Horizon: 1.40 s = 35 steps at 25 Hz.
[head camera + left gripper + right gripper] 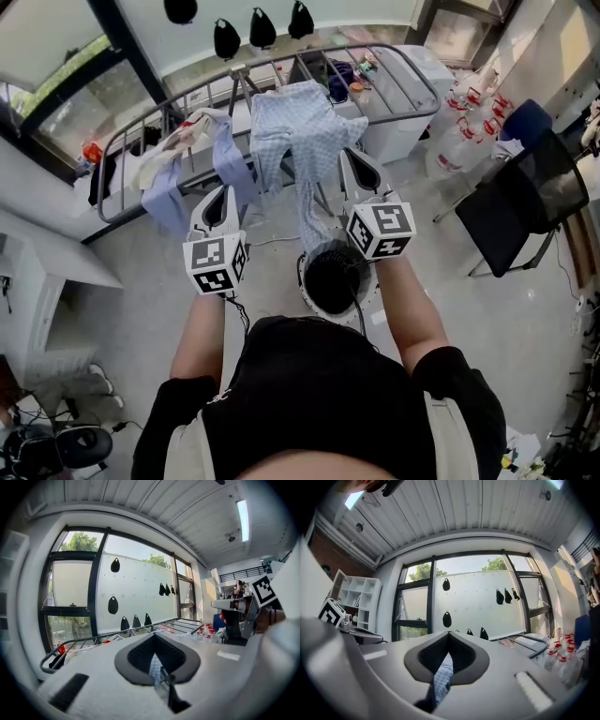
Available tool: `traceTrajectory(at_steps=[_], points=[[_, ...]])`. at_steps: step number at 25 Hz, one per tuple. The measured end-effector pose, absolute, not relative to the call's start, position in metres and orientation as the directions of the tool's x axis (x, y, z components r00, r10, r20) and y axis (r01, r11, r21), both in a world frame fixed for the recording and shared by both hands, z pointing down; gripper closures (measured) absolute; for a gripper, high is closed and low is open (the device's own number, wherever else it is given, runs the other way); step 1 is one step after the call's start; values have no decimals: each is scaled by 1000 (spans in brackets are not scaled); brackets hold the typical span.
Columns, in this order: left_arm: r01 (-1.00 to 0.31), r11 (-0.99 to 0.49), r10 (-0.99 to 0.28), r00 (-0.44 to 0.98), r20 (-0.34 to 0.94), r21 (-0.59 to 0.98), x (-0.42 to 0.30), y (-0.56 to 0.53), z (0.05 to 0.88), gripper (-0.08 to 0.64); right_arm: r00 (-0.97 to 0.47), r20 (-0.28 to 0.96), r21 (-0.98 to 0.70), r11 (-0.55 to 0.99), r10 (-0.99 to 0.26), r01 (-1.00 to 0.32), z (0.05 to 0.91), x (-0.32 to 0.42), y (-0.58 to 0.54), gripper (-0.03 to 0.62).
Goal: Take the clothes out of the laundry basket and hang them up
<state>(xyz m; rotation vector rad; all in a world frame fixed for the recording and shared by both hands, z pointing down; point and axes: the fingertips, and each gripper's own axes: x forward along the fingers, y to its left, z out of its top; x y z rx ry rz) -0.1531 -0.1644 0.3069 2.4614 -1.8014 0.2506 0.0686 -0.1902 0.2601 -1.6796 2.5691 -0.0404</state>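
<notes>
I hold a light blue checked garment [302,127] up between both grippers, above the near rail of the grey drying rack [424,92]. My left gripper [225,195] is shut on its left part, with checked cloth [154,668] showing between the pads. My right gripper [352,157] is shut on its right part, where cloth [440,679] is also pinched. A long strip of the garment hangs down toward the round laundry basket [306,284] on the floor between my arms. The basket's inside looks dark.
Pale clothes [167,183] hang on the rack's left part, and small items [349,80] lie at its far side. A black chair [525,199] stands at the right, with bottles [467,117] behind it. A white table [42,267] is at the left.
</notes>
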Motion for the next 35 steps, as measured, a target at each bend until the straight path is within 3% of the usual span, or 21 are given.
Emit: traceTrajectory(at_steps=[13,35], points=[[-975,-203,-970,188,156,-86,-273,-151,292,554,-508,-68,-44,512,-859,-858,247,-58,-190,580],[-975,-212,-966,199,166,-69,-284,-147,304,554,-522,-22,-32,523,-852,-852,269,-77,-183,580]])
